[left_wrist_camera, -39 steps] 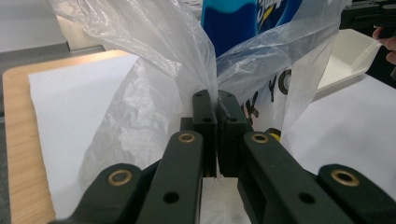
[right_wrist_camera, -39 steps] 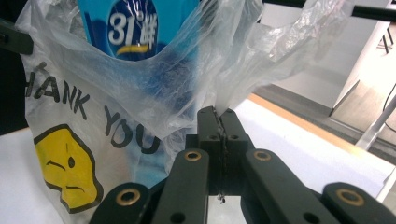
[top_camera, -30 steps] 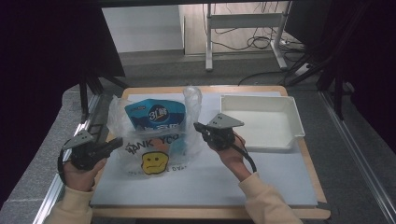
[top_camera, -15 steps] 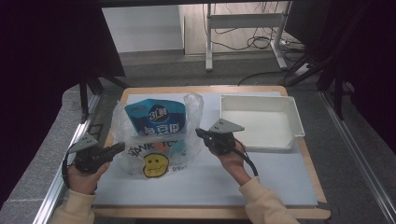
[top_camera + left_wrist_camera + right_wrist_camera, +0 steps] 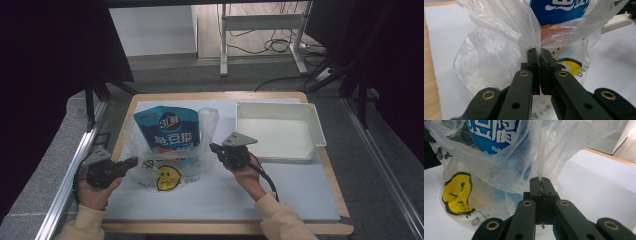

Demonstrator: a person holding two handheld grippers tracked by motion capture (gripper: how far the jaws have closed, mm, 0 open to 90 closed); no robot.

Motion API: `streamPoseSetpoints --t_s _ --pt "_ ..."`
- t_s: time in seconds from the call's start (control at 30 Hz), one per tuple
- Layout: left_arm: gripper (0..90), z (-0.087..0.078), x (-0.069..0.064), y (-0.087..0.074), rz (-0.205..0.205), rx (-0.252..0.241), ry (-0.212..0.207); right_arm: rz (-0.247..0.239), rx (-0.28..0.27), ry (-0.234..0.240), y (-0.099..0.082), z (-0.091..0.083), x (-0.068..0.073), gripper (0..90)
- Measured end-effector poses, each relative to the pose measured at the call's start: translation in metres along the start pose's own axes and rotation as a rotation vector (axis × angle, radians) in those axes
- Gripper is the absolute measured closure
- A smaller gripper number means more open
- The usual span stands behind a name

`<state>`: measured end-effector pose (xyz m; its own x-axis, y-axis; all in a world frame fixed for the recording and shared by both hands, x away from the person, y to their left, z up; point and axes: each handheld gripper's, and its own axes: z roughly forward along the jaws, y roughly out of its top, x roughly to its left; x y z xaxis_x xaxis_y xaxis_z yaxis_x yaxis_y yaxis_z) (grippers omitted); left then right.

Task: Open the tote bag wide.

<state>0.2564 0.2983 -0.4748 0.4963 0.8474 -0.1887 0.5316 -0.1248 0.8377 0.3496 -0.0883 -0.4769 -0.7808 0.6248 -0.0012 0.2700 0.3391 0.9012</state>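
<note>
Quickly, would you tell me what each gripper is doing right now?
Left gripper: closed on the clear plastic bag.
Right gripper: closed on the same bag.

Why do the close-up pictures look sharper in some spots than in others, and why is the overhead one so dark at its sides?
Left gripper view: the black jaws near the lens are soft, the plastic bag sharper. Right gripper view: the same, with the bag's smiley print crisp. High view: bright light falls on the table, while the surroundings stay in deep shadow.
</note>
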Motion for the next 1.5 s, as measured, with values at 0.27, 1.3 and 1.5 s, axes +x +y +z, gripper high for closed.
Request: streamPoseSetpoints --t_s 0.27,1.3,1.5 --pt "88.5 0.002 0.0 -0.006 -0.005 0.016 -0.003 -0.002 0.025 -0.006 -0.007 0.002 -0.001 88.9" --pt "88.8 0.011 0.002 -0.025 -0.023 0.07 -0.007 -0.007 0.13 0.014 -0.026 0.016 0.003 89.0" --pt "88.8 0.013 0.002 -0.027 -0.023 0.081 -0.006 -0.004 0.145 0.016 -0.028 0.017 0.001 89.0"
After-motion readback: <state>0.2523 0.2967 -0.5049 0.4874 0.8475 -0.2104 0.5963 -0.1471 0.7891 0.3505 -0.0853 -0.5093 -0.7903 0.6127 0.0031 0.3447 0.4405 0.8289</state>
